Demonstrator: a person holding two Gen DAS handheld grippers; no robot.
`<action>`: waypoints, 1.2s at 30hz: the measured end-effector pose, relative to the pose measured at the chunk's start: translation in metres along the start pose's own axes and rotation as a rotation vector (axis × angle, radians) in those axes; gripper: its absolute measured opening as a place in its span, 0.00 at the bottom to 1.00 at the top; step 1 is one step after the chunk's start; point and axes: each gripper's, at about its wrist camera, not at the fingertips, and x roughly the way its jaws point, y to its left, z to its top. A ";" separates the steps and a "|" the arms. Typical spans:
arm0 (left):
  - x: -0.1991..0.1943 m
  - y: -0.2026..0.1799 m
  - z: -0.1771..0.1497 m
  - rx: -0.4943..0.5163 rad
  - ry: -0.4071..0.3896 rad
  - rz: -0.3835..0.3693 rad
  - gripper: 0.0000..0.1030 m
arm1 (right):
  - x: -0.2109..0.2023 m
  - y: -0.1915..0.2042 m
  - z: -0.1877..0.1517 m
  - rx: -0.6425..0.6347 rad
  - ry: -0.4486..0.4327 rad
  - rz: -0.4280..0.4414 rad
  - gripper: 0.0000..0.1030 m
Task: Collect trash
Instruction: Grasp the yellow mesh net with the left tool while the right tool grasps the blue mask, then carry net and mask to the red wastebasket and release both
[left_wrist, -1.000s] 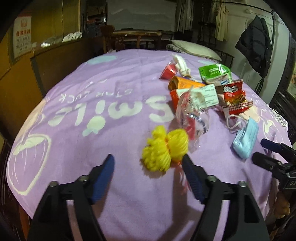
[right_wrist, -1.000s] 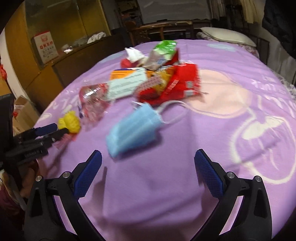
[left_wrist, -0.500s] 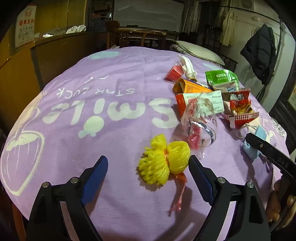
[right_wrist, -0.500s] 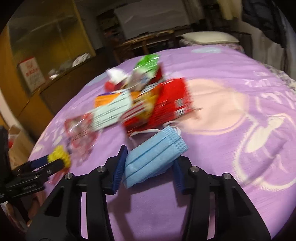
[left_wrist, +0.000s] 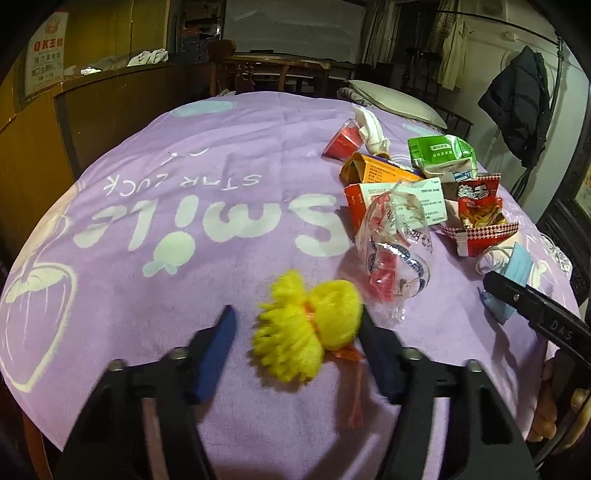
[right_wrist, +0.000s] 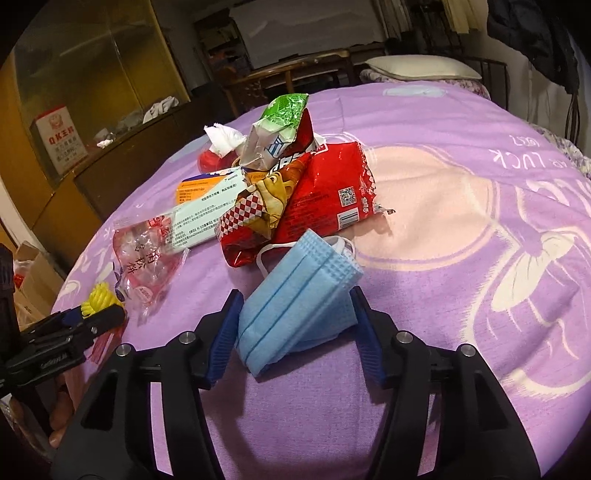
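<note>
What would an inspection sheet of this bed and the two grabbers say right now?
Surface: purple bedspread, printed with words, lying flat.
Job's things: yellow pompom, blue mask, red bag, clear bag, green pack, orange box, red cup, tissue.
Clutter: nothing seen beyond the trash.
Grippers: left gripper has just been closing around the pompom, with a gap left at one pad. Right gripper has just opened slightly, with its pads at both edges of the mask.
Cables: nothing seen on the bed.
Surroundings: pillow, hanging coat, wooden cabinet.
</note>
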 end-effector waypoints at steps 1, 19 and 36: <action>-0.001 0.000 0.001 0.003 0.000 -0.013 0.48 | 0.000 0.000 0.000 0.000 -0.001 -0.001 0.57; -0.135 0.004 0.004 -0.004 -0.217 -0.025 0.42 | -0.094 0.014 0.013 0.093 -0.185 0.096 0.41; -0.248 0.087 -0.069 -0.140 -0.242 0.103 0.42 | -0.185 0.107 -0.014 -0.136 -0.243 0.357 0.41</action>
